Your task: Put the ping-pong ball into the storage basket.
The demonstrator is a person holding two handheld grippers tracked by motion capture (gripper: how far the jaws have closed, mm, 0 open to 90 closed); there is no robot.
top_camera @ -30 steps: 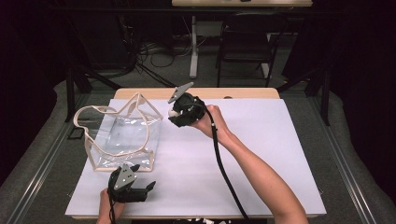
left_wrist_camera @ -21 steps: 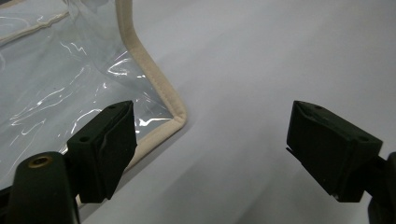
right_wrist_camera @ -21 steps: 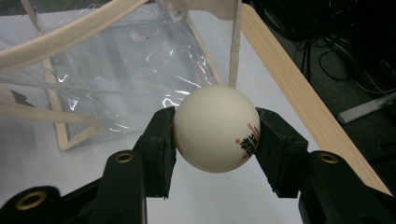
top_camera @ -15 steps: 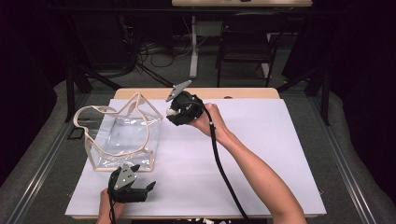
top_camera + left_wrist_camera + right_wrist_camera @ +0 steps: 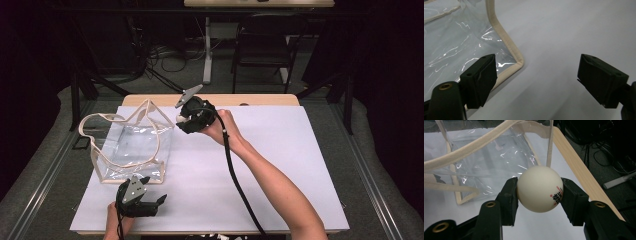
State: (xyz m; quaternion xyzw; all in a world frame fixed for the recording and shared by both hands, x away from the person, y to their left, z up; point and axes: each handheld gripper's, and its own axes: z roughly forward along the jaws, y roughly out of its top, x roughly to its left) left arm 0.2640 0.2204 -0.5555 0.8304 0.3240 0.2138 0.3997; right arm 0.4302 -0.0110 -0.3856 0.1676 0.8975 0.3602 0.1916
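Observation:
A white ping-pong ball [image 5: 539, 188] with red print sits clamped between the pads of my right gripper [image 5: 539, 192], which is shut on it. In the high view that gripper [image 5: 182, 119] hovers at the back of the table, next to the upper right corner of a clear plastic bag [image 5: 130, 145] with beige trim and straps. The bag's open top [image 5: 494, 157] lies just beyond the ball. My left gripper [image 5: 155, 196] rests near the front edge, below the bag. Its jaws [image 5: 536, 77] stand wide open over bare white surface, with the bag's trimmed corner [image 5: 506, 42] beside the left jaw.
A white sheet [image 5: 280, 165] covers the wooden table [image 5: 260, 100]; its right half is bare. The right gripper's cable [image 5: 237, 185] trails along the forearm. A small dark object [image 5: 80, 143] lies off the sheet's left edge. A chair and floor cables stand beyond the table.

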